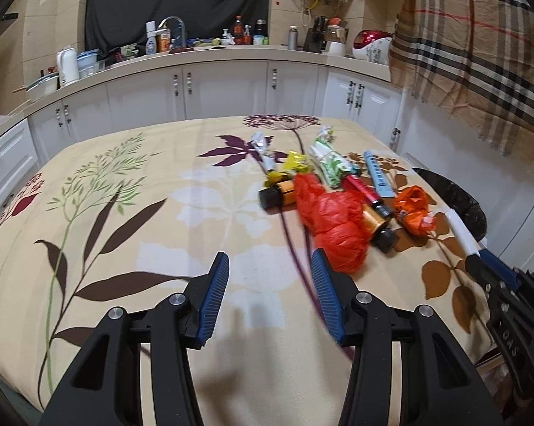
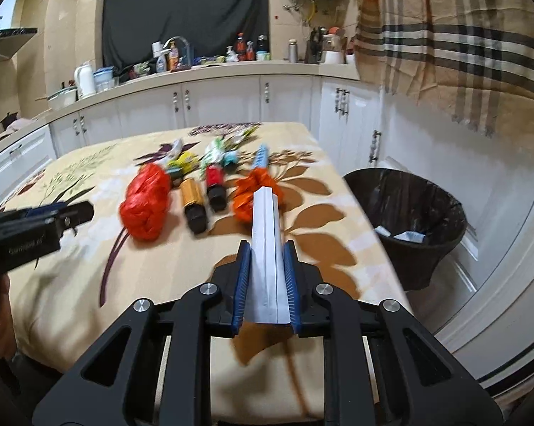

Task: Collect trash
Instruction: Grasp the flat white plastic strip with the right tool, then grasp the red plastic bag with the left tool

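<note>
My left gripper (image 1: 270, 269) hovers over table (image 1: 132, 220) near front edge, fingers apart, nothing between. Trash cluster toward table's right edge: red bag (image 1: 332, 220), two batteries (image 2: 194, 206), orange wrapper (image 2: 243, 202). My right gripper (image 2: 267, 259) clamped tight on white folded paper (image 2: 265, 234) above right edge. Black bin (image 2: 405, 220) on floor just beyond that edge.
</note>
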A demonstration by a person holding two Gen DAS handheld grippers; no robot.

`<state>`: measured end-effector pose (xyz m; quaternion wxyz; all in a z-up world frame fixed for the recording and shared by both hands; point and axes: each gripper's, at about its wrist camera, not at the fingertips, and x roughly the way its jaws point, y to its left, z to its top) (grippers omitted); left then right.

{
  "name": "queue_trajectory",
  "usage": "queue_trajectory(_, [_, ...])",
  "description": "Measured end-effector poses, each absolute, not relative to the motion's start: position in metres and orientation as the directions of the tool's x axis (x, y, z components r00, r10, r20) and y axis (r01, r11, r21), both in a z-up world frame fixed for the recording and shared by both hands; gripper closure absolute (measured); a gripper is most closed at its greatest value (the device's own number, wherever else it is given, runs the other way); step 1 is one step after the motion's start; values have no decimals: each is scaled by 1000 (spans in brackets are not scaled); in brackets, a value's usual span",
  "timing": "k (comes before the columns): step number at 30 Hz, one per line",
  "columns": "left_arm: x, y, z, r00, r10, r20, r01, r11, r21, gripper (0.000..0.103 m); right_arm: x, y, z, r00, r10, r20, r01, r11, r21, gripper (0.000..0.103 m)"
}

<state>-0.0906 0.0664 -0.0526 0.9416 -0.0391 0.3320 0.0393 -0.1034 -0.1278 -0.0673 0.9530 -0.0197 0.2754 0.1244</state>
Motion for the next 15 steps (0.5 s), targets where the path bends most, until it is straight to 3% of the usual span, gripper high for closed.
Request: queue_trajectory(15, [-51,34,-50,767,-7,-642,-44,997,-63,50,-40,-154,-59,829,165,-534,-166,985,47,84])
